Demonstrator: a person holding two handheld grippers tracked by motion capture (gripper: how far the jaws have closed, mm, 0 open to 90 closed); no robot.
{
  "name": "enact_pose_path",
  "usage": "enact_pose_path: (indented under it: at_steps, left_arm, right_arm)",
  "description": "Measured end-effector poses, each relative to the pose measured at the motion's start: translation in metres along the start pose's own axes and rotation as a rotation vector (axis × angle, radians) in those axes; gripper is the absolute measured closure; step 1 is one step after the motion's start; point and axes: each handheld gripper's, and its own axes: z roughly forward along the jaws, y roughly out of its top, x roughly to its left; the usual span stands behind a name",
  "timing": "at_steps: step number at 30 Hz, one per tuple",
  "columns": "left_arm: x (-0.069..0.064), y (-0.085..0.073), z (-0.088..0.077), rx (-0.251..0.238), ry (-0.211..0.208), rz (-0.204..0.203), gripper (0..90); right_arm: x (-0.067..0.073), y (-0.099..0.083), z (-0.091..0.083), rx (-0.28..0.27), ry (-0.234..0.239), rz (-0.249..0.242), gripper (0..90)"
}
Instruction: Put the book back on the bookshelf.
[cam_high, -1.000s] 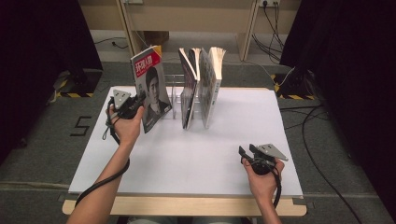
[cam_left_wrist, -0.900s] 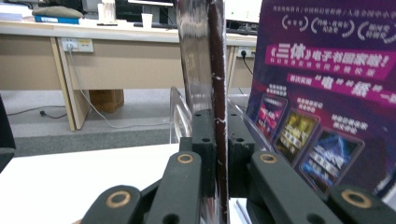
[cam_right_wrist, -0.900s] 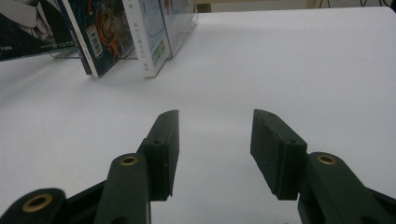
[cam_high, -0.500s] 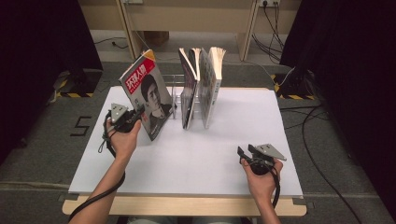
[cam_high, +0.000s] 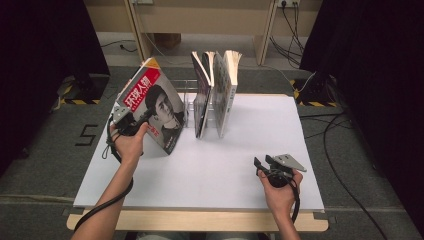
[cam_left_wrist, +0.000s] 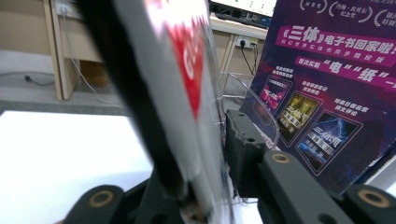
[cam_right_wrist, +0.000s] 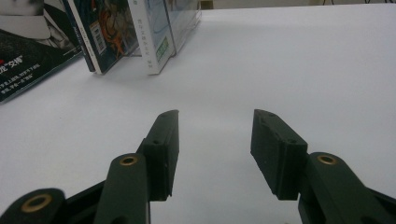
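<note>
— White tabletop (cam_high: 235, 165), clear rack (cam_high: 187, 102) standing at its far side?
— Yes. Left claw (cam_high: 131, 122) loosening around tilted magazine (cam_high: 157, 107) beside rack; right claw (cam_high: 260, 165) spread, hovering, holding nothing.

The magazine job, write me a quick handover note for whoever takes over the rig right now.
Left hand-held gripper: the magazine sits between its jaws, which have just been opening, so the grip is loosening; a gap shows at one jaw.
Right hand-held gripper: open, holding nothing, low over the white table near its front right.
Magazine: tilted, bottom edge on the table, left of the clear rack. Three books already stand in that rack.
Done: magazine brought beside the rack.
Left: probably slot it in, or regrip first.
</note>
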Motion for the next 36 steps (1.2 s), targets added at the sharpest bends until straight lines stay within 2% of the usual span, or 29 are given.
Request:
enact_pose_path:
  at_steps: [6,10,15,20,26,30,36]
  left_arm:
    - [-0.006,0.002,-0.001,-0.007,-0.025,0.001,85.4]
    - [-0.010,0.007,-0.001,-0.015,-0.027,0.018,86.2]
    - [-0.010,0.018,0.003,-0.020,-0.017,0.029,86.4]
    - [-0.018,0.031,0.013,-0.016,-0.012,0.082,86.5]
    - [-0.028,0.046,0.026,-0.031,0.001,0.119,86.4]
    - [-0.033,0.054,0.034,-0.043,0.011,0.128,86.4]
    - [-0.037,0.060,0.041,-0.054,0.049,0.153,86.4]
  right_arm:
    - [0.000,-0.001,0.000,0.006,0.002,0.004,52.5]
    - [-0.001,-0.001,0.000,0.005,0.000,0.006,52.4]
    - [0.000,-0.001,0.000,0.006,0.002,0.009,52.5]
    - [-0.002,-0.001,0.001,0.005,-0.002,0.003,52.5]
    - [-0.002,-0.001,0.000,0.002,-0.001,0.004,52.6]
    - [-0.002,-0.001,0.000,0.002,0.002,0.009,52.7]
    - [-0.003,-0.001,0.000,-0.002,0.003,0.009,52.7]
